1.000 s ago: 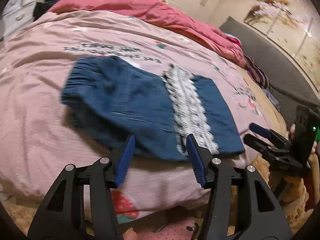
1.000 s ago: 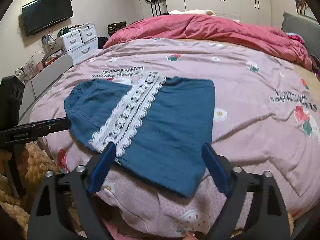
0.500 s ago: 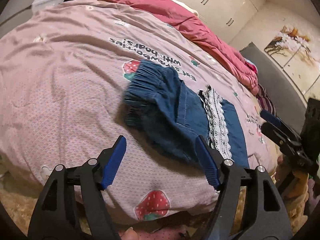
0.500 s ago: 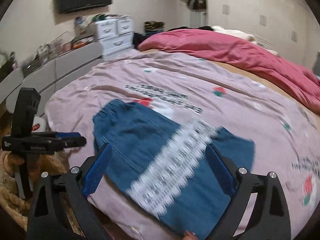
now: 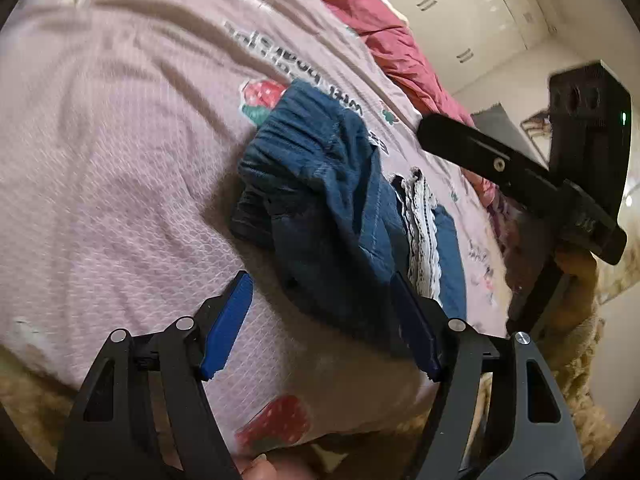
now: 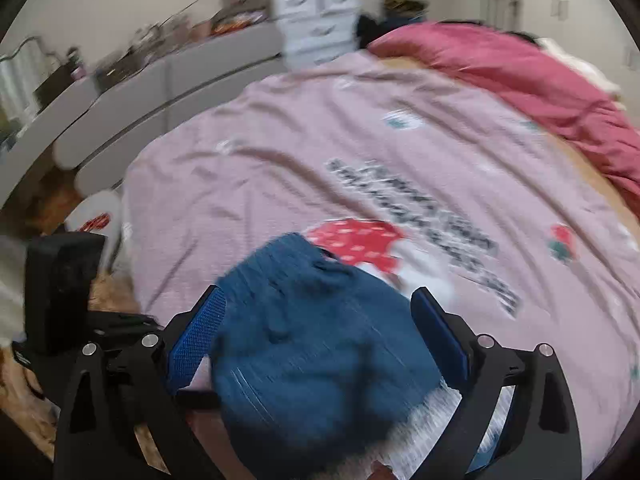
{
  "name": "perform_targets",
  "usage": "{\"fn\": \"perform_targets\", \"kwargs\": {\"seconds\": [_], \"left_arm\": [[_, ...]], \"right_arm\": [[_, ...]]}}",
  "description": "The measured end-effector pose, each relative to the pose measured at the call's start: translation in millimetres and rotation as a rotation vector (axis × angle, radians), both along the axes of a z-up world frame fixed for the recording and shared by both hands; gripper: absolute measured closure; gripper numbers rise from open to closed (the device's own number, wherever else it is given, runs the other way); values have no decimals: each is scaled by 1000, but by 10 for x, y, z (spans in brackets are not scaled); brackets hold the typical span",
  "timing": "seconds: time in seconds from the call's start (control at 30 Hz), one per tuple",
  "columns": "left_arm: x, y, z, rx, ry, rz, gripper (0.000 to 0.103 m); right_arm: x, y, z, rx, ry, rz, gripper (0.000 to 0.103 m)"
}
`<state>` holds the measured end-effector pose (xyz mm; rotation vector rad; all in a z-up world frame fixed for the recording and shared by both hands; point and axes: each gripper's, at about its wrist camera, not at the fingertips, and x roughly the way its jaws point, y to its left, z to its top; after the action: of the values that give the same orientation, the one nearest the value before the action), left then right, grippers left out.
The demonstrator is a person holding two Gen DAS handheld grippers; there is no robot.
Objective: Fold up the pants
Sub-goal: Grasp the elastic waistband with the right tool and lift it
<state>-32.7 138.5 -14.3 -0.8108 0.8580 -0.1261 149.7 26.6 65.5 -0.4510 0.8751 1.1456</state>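
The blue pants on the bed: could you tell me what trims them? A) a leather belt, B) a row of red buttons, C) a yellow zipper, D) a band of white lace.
D: the left wrist view shows a band of white lace running across the blue pants, which lie on the pink bedspread.

Home bedroom: bed with pink printed duvet [image 6: 280, 152], red quilt [image 6: 520, 72], white drawer unit [image 6: 316, 16], wardrobe doors [image 5: 472, 4].
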Motion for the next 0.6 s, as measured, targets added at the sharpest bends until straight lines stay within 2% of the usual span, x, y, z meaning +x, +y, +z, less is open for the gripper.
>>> {"fn": "perform_targets", "kwargs": {"seconds": [0.1, 0.27, 0.37, 0.47, 0.6], "left_arm": [[43, 46, -57, -49, 7, 19, 40], [82, 35, -56, -41, 9, 34, 40], [94, 20, -58, -34, 7, 36, 40], [141, 18, -75, -34, 9, 42, 39], [156, 11, -73, -40, -2, 40, 33]], "right_arm": [[55, 242, -81, -32, 33, 51, 10], [216, 531, -308, -96, 67, 94, 11], [261, 595, -449, -124, 94, 114, 20], [232, 600, -590, -127, 145, 168, 48], [220, 493, -524, -61, 154, 141, 62]]}}
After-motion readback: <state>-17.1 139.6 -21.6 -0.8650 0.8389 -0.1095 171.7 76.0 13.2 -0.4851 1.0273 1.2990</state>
